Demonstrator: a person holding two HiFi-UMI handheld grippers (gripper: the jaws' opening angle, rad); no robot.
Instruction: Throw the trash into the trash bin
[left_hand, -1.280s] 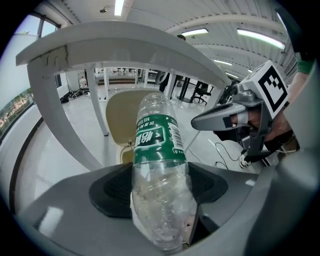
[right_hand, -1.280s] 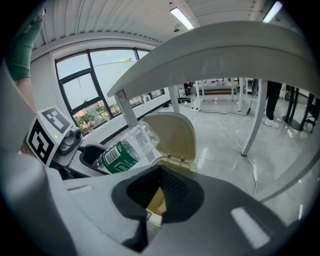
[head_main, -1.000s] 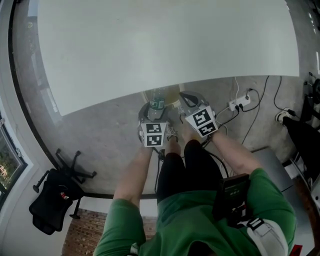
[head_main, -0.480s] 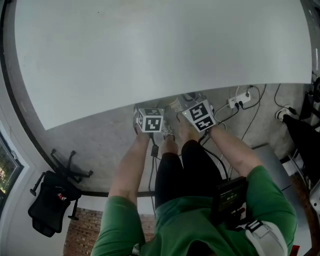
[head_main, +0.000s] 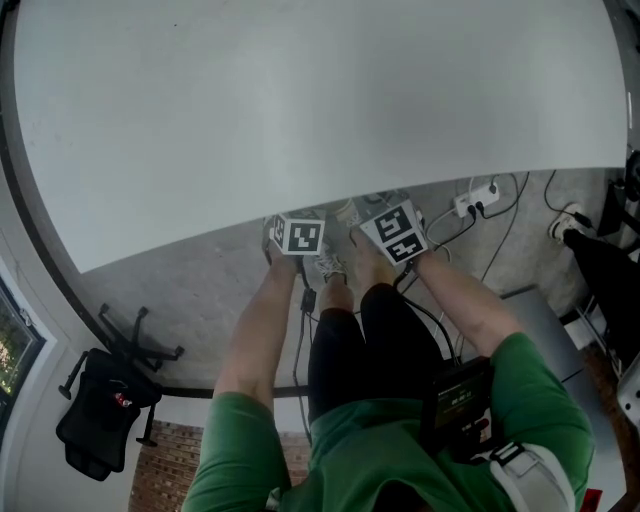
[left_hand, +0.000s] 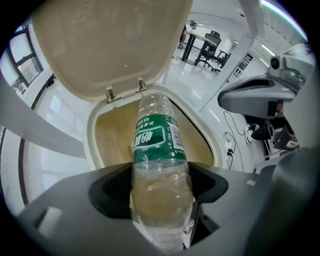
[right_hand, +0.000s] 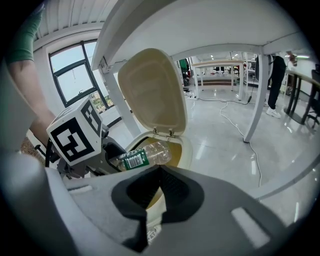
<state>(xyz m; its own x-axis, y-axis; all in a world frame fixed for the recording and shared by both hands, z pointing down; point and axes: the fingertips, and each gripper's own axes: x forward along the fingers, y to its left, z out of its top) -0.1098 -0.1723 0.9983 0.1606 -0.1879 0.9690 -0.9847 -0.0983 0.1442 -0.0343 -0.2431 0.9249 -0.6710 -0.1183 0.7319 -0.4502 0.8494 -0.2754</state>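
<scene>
A clear plastic bottle (left_hand: 155, 135) with a green label sits in my left gripper (left_hand: 160, 186), which is shut on its lower body. The bottle's neck points over the open mouth of a cream trash bin (left_hand: 95, 135), whose lid (left_hand: 105, 45) stands raised behind. In the right gripper view the same bottle (right_hand: 142, 156) hangs above the bin's rim (right_hand: 186, 150), beside the left gripper's marker cube (right_hand: 77, 132). My right gripper (right_hand: 159, 172) is shut with nothing seen between its jaws, just right of the bottle. In the head view only both marker cubes (head_main: 300, 236) (head_main: 393, 232) show at the table edge.
A large white table top (head_main: 320, 100) covers the bin and jaws from above. A power strip (head_main: 475, 200) with cables lies on the floor at the right, a black chair (head_main: 95, 415) at the lower left. A white table leg (right_hand: 257, 100) stands right of the bin.
Both grippers have moved forward under the table edge. The bottle and bin, visible from above a second ago, are now hidden by the table top.
</scene>
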